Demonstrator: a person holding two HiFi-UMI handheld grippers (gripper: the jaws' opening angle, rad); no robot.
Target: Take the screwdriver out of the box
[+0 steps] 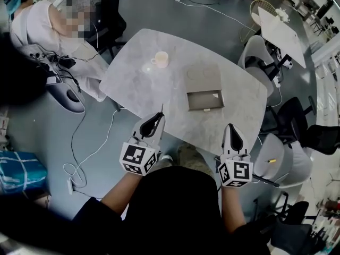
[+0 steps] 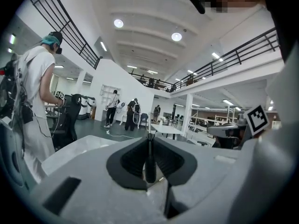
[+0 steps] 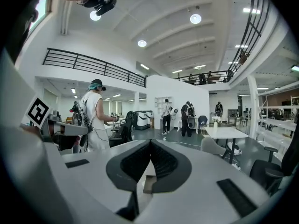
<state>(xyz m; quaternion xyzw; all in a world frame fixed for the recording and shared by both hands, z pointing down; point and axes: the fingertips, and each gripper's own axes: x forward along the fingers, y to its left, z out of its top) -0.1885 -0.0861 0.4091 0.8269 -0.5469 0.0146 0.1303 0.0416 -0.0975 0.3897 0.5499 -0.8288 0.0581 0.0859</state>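
Observation:
My left gripper (image 1: 159, 117) is shut on the screwdriver (image 1: 161, 109), just over the near edge of the grey table (image 1: 138, 84). In the left gripper view the dark handle (image 2: 149, 164) stands upright between the jaws of that gripper (image 2: 149, 141), and the thin shaft pokes out past the tips. The flat grey box (image 1: 205, 100) lies open on the table, up and right of that gripper, its lid (image 1: 203, 77) lying behind it. My right gripper (image 1: 232, 127) hovers at the table's near right edge, shut with nothing in it (image 3: 150, 142).
A pale cup (image 1: 160, 59) stands on the far left of the table. White chairs (image 1: 255, 54) (image 1: 281, 161) flank the right side. A person (image 1: 40, 23) sits at upper left beside a chair. Cables (image 1: 79, 163) trail on the floor at left.

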